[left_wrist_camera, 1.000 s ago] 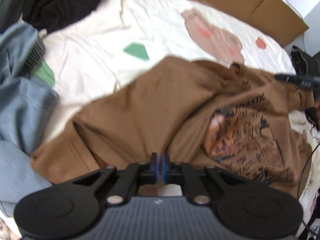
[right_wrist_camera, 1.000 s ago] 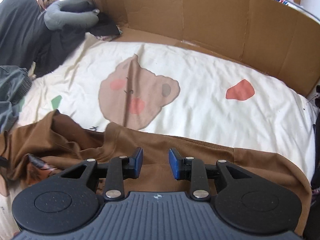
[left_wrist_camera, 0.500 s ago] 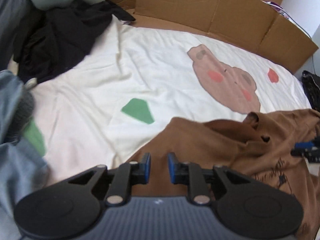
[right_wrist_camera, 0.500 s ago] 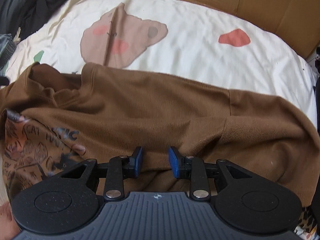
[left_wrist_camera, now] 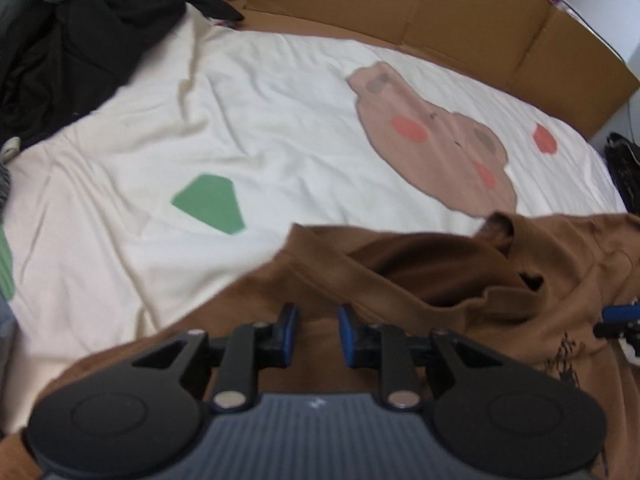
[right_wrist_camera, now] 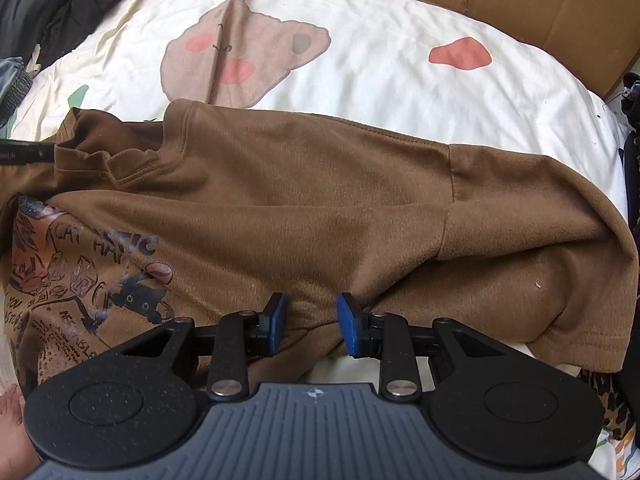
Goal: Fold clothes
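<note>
The left tongs (left_wrist_camera: 317, 330) point steeply downward with their blue pads a little apart; the jaws have just been opening, and nothing is pinched between them. The right tongs (right_wrist_camera: 310, 322) also tilt steeply down, jaws parted somewhat wider, pads pressing on nothing.

Left wrist view soft, blurred overall. Brown T-shirt (left_wrist_camera: 420, 280) cut by right and bottom edges; near part hidden behind left hand-held gripper (left_wrist_camera: 317, 332) body. Print on shirt (left_wrist_camera: 568, 356) at right too blurred to read. Right hand-held gripper (left_wrist_camera: 618, 318) only blue tip at right edge, jaw gap unreadable there. Dark clothes pile (left_wrist_camera: 80, 40) far left cut by frame. Right wrist view: shirt lettering (right_wrist_camera: 100, 240) partly lost in fold, left edge cropped. Bedsheet (right_wrist_camera: 380, 60) near edge hidden under shirt. Skin patch (right_wrist_camera: 12, 432) bottom left, cut off, body part unclear.
</note>
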`<state>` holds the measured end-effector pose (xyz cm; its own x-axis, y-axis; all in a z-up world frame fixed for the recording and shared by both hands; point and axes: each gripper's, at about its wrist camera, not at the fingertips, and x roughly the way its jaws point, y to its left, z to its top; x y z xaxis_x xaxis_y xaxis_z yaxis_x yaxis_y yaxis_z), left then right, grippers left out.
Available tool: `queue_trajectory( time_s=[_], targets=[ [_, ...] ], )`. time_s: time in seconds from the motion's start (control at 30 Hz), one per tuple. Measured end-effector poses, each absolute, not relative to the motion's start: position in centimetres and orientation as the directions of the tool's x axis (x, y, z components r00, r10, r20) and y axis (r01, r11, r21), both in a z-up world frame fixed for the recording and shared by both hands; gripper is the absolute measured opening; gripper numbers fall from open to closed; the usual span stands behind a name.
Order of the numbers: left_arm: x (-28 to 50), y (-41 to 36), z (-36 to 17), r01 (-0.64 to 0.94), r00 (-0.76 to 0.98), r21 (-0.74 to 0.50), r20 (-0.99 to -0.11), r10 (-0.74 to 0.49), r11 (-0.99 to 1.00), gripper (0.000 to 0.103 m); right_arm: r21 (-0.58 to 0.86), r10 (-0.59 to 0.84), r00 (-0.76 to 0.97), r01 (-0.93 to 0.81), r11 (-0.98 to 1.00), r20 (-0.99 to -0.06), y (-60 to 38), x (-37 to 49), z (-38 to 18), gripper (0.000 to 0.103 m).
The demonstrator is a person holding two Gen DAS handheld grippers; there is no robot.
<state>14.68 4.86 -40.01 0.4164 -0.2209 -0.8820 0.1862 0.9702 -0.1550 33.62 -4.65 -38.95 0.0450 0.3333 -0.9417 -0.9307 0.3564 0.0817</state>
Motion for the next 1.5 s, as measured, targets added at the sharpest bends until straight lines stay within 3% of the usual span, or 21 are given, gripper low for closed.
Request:
queue_trajectory(
  time_s=[0.53,0.7,1.13,1.5],
  targets=[
    [12.0,2.2,-40.8,0.310,0.312,-0.296,-0.866,-0.391,0.903,0.023,0.086,0.300,0.047,-0.906,0.415,-0.953,-4.3,33.8,-38.5,0.036],
    [12.2,2.4,-39.9,0.319,0.268,-0.325,-0.870,-0.414,0.890,0.023,0.124,0.374,0.082,-0.860,0.495,-0.924,-4.9,34.8,-36.3,0.036],
    [12.5,3.9,-35.5,0.367,0.264,-0.229,-0.904,-0.337,0.902,0.023,0.177,0.506,0.133,-0.837,0.517,-0.852,-6.5,36.4,-33.8,0.036],
    [14.1,10.6,-32.4,0.390,0.282,-0.054,-0.943,-0.175,0.919,0.023,0.188,0.566,0.097,-0.886,0.424,-0.819,-6.1,34.7,-33.0,0.036]
  ],
)
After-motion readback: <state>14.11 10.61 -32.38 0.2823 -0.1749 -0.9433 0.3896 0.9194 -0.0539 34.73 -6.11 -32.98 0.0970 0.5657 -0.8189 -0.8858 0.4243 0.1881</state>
